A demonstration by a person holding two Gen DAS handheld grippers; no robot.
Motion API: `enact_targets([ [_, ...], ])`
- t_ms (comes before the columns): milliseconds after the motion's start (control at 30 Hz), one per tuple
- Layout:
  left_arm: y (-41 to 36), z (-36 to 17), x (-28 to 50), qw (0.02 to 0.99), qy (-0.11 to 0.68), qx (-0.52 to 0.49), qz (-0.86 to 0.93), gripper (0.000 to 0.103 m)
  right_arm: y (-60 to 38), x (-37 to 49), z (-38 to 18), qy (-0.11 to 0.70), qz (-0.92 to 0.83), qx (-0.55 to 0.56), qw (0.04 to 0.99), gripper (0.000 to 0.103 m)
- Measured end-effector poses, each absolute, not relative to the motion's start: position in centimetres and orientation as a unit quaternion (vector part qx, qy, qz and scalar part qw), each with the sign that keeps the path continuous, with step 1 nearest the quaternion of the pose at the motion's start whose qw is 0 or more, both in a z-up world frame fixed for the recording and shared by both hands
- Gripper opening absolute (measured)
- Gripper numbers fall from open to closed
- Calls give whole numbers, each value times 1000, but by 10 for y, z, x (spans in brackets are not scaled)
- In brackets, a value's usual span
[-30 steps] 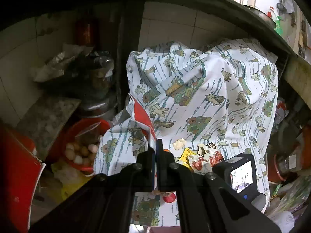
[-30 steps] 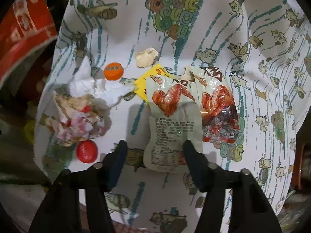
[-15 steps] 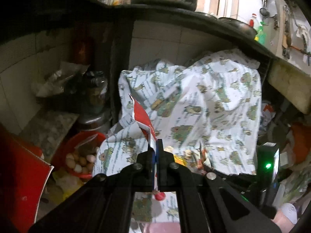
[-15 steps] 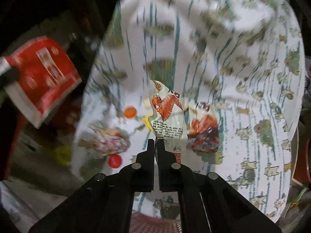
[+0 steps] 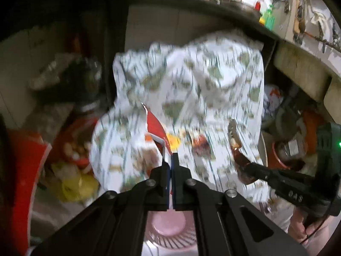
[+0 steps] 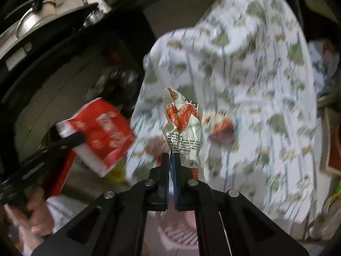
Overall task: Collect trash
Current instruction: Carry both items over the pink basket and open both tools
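Note:
My left gripper (image 5: pixel 171 160) is shut on a red and white packet (image 5: pixel 156 128), which also shows in the right wrist view (image 6: pixel 102 134). My right gripper (image 6: pixel 171 157) is shut on a white snack wrapper with a chicken wing picture (image 6: pixel 183 128); it also shows in the left wrist view (image 5: pixel 235 140). Both are held above a patterned cloth (image 5: pixel 191 85) that carries more trash: a yellow wrapper (image 5: pixel 173 141), a dark red wrapper (image 5: pixel 200 145) and a crumpled heap (image 5: pixel 147 155). A pink slatted basket (image 6: pixel 177 230) sits below both grippers, low in the left wrist view (image 5: pixel 170 232) too.
A red basin of eggs (image 5: pixel 72 149) sits left of the cloth, with dark jars (image 5: pixel 85 81) behind it. A red box (image 5: pixel 25 181) stands at the far left. A dark shelf edge (image 5: pixel 191 2) runs overhead. Clutter and pots (image 5: pixel 298 132) crowd the right.
Both grippers have lifted and pulled back from the cloth with their packets. The right gripper, open a second ago, closed on the wing wrapper and raised it. The pink basket has come into view.

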State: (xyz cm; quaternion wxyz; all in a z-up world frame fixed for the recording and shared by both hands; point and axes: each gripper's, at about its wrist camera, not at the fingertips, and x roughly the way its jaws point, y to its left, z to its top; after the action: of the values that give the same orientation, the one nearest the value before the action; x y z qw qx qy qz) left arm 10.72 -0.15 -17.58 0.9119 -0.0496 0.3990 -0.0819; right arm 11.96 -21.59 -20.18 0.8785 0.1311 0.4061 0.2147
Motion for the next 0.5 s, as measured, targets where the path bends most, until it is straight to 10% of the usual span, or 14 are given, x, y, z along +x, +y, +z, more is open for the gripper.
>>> enact_targets([
  [500,-32,-338,109,749,654,-11,-107,1,-184,103,-316,605,239,84,755,4],
])
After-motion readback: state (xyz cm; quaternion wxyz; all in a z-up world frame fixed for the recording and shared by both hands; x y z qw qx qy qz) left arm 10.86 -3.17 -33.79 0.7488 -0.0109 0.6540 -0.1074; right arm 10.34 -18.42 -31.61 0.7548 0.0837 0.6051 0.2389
